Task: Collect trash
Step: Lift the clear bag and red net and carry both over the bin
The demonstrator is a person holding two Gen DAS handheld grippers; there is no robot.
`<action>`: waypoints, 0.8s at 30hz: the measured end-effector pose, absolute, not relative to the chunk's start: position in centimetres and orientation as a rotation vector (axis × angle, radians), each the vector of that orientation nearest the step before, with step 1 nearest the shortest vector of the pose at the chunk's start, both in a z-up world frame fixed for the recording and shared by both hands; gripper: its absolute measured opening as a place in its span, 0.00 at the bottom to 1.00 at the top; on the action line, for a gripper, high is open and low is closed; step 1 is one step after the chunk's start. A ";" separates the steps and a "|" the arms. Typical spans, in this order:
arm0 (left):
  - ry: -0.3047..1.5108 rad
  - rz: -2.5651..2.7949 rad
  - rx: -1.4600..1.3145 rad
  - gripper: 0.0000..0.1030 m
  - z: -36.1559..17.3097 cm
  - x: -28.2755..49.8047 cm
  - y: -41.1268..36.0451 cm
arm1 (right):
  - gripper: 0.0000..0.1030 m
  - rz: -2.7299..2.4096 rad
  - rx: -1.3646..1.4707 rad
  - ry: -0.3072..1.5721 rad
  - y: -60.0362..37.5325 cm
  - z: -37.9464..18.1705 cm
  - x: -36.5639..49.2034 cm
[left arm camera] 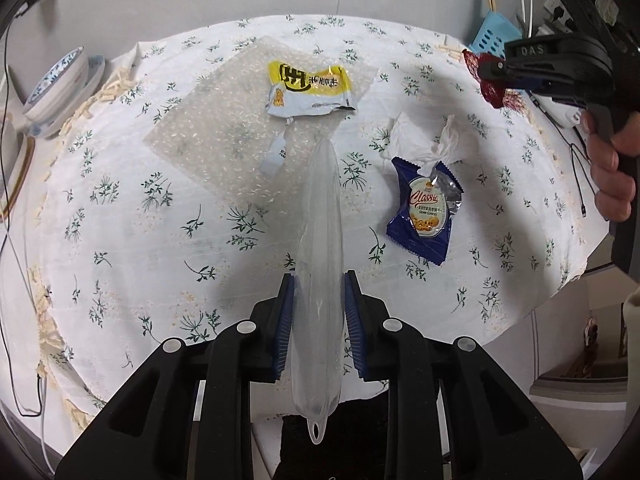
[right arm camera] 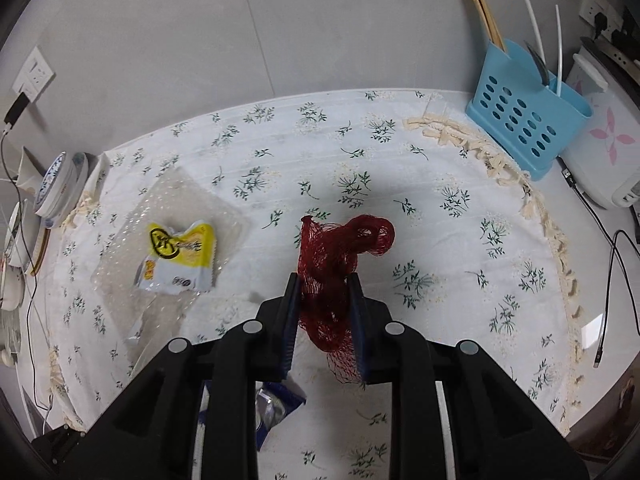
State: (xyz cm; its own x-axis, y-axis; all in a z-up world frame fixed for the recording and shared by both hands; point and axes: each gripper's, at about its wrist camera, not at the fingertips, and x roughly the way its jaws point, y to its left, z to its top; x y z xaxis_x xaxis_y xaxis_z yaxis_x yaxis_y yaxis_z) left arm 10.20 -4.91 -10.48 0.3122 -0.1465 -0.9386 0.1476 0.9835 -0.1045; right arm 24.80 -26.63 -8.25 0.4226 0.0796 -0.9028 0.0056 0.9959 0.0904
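My left gripper (left arm camera: 319, 280) is shut on a long clear plastic piece (left arm camera: 320, 248) that sticks out past the fingertips, above the flowered tablecloth (left arm camera: 160, 220). In the right wrist view my right gripper (right arm camera: 325, 280) is shut on a bunched red mesh net (right arm camera: 340, 252), held above the cloth; the same net (left arm camera: 486, 76) and gripper show at the upper right of the left wrist view, with a hand on the handle. On the cloth lie a yellow and white snack wrapper (left arm camera: 308, 88) on a sheet of bubble wrap (left arm camera: 224, 128), a blue cookie wrapper (left arm camera: 424, 208) and a crumpled white tissue (left arm camera: 424, 136).
A blue perforated utensil holder (right arm camera: 524, 128) with chopsticks stands at the back right beside a white appliance (right arm camera: 600, 148). Blue-patterned bowls (right arm camera: 56, 188) are stacked at the left edge. Cables (right arm camera: 612, 272) trail off the right side. A grey wall runs behind the table.
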 end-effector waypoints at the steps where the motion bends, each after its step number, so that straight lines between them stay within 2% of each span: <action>1: 1.232 -0.194 -0.004 0.23 -10.2 10.0 -4.9 | 0.21 0.051 0.086 1.127 -26.5 -7.9 24.2; 24: 1.102 -0.209 -0.060 0.23 -3.8 5.9 -4.4 | 0.21 0.139 0.067 1.051 -25.1 -2.5 12.6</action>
State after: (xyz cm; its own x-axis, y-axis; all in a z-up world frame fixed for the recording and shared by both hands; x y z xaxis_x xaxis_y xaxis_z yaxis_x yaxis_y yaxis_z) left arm 5.91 -4.35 -3.82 0.4347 -0.1980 -0.8785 0.1383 0.9786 -0.1522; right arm 12.55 -25.05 -2.45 0.4892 0.1468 -0.8597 -0.0826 0.9891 0.1219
